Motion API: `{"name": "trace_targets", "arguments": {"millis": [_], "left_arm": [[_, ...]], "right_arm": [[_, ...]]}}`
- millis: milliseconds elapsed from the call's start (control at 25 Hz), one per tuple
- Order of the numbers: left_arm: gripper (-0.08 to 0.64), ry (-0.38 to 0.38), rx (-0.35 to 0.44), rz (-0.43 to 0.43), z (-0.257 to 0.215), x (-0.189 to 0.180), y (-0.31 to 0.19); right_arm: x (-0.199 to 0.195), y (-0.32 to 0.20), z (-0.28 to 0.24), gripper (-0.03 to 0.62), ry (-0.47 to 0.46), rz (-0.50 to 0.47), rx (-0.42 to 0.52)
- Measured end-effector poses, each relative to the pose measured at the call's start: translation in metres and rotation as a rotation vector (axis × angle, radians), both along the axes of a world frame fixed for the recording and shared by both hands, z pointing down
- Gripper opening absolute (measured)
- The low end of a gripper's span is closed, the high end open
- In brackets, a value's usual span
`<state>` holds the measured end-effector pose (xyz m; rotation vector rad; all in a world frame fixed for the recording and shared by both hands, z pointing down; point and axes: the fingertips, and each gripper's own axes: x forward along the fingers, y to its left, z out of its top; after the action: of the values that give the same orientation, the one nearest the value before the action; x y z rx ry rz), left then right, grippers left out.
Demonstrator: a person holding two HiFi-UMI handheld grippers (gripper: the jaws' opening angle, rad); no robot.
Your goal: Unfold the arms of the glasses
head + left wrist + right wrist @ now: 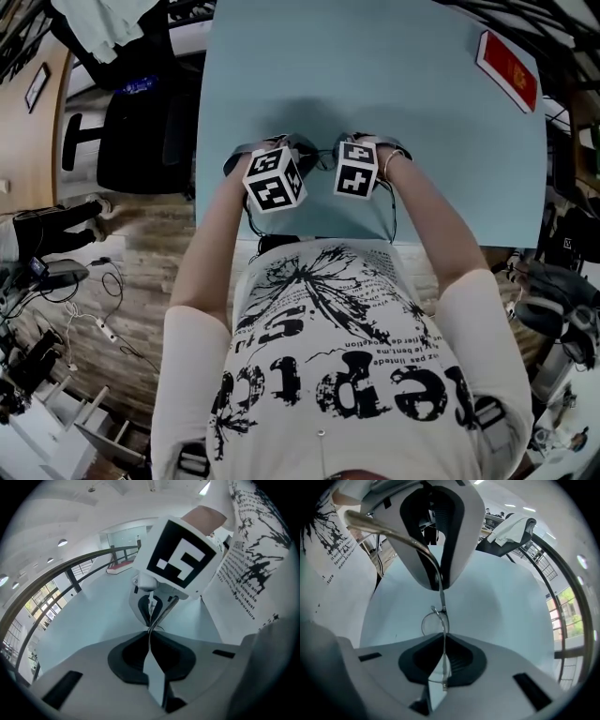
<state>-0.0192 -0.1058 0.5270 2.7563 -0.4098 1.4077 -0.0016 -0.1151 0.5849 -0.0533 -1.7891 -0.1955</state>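
Note:
Thin metal-framed glasses hang between my two grippers just above the light blue table, near its front edge. In the right gripper view my right gripper is shut on the wire frame beside a round lens. Facing it, my left gripper pinches the frame's other end, and one long arm sweeps away to the upper left. In the left gripper view my left gripper is shut on a thin metal part. In the head view the grippers nearly touch, and the marker cubes hide most of the glasses.
A red flat box lies at the table's far right corner. A black chair stands left of the table. Cables and gear lie on the wooden floor at the left. My torso is close behind the grippers.

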Motion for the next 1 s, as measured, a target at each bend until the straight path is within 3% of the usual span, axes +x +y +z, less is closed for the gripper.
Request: {"name": "trace_targets", "arguments": {"millis": [440, 720, 1000], "left_arm": [[0.028, -0.03, -0.039, -0.042, 0.002, -0.019, 0.005], [0.028, -0.05, -0.016, -0.052, 0.002, -0.033, 0.008], [0.028, -0.031, -0.004, -0.069, 0.0, -0.035, 0.007]], "right_arm": [[0.008, 0.008, -0.037, 0.026, -0.145, 0.004, 0.04], [0.021, 0.004, -0.062, 0.025, -0.195, 0.045, 0.089], [0.043, 0.006, -0.07, 0.025, -0.185, 0.091, 0.109]]}}
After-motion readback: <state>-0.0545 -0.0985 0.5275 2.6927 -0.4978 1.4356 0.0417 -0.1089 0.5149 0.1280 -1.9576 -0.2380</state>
